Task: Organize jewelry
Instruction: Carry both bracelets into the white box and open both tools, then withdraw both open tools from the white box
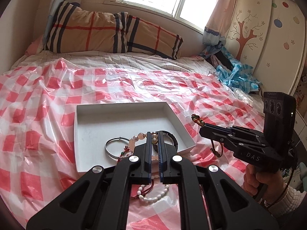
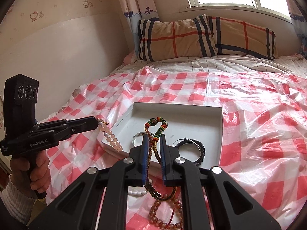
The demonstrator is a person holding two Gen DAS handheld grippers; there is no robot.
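My left gripper (image 1: 153, 133) is shut on a pink bead bracelet (image 1: 135, 139), which hangs over the near edge of a white box (image 1: 86, 130). From the right wrist view the left gripper (image 2: 95, 121) holds those pink beads (image 2: 111, 138) dangling beside the box (image 2: 191, 118). My right gripper (image 2: 153, 136) is shut on a braided cord bracelet (image 2: 157, 123) with green, red and yellow beads. In the left wrist view, the right gripper (image 1: 201, 129) holds it right of the box. A silver bangle (image 1: 113, 147) and a black bracelet (image 2: 199, 149) lie in the box.
A white bead bracelet (image 1: 153, 195) and an amber bead bracelet (image 2: 165, 218) lie on the red-checked plastic sheet (image 1: 38, 99) near me. Plaid pillows (image 1: 96, 32) rest at the bed's head. A crumpled blue bag (image 1: 236, 74) sits by the wardrobe (image 1: 268, 28).
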